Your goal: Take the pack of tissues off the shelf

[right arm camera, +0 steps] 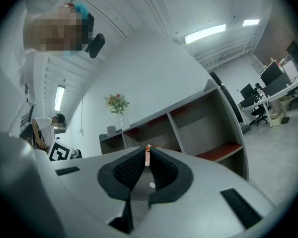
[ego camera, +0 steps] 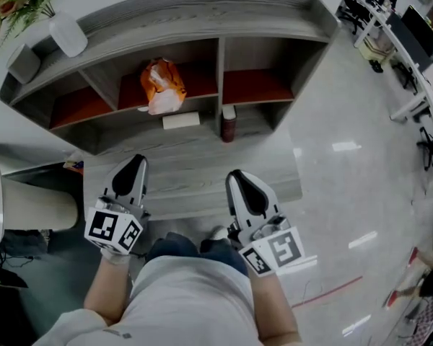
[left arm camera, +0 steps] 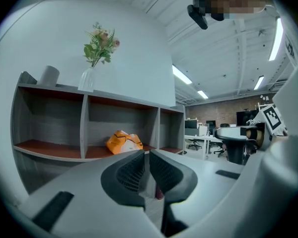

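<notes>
Tissue pack (ego camera: 181,120) (white, seemingly) sits well beyond closed, empty left fingers (ego camera: 130,174), right fingers (ego camera: 247,190).

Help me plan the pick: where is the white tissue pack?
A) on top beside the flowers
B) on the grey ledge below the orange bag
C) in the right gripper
B: the tissue pack lies on the grey ledge, under the orange bag.

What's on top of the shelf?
A vase of flowers and a grey cylinder, both at the left end. Nothing covers the top from the head view.
</notes>
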`<state>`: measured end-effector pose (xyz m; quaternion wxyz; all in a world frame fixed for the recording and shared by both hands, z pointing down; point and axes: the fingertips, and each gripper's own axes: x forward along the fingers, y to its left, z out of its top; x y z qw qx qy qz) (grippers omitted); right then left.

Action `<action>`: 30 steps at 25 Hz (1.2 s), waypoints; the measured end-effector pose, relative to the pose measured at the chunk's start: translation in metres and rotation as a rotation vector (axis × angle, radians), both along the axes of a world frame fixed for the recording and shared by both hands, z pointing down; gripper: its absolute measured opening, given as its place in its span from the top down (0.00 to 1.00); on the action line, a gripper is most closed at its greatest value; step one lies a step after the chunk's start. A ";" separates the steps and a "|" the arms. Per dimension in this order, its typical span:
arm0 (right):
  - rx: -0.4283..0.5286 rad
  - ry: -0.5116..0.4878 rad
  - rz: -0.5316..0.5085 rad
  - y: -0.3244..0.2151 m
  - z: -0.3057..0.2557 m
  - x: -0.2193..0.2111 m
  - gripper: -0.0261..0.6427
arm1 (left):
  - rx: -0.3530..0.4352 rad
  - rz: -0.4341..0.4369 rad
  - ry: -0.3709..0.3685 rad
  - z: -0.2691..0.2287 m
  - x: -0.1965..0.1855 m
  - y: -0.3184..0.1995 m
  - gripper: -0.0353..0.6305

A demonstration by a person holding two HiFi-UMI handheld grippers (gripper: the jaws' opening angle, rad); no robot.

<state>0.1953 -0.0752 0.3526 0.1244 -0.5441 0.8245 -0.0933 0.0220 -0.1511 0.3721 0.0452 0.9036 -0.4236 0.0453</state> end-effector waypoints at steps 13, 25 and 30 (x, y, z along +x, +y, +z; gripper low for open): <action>-0.054 0.030 0.062 -0.021 0.008 0.002 0.91 | -0.023 0.000 -0.017 0.011 0.008 -0.065 0.91; -0.092 0.074 0.223 -0.024 0.011 -0.005 0.91 | -0.028 0.029 -0.068 0.030 0.017 -0.134 0.74; -0.112 0.071 0.274 -0.020 0.014 -0.006 0.91 | -0.043 0.045 -0.064 0.038 0.022 -0.152 0.74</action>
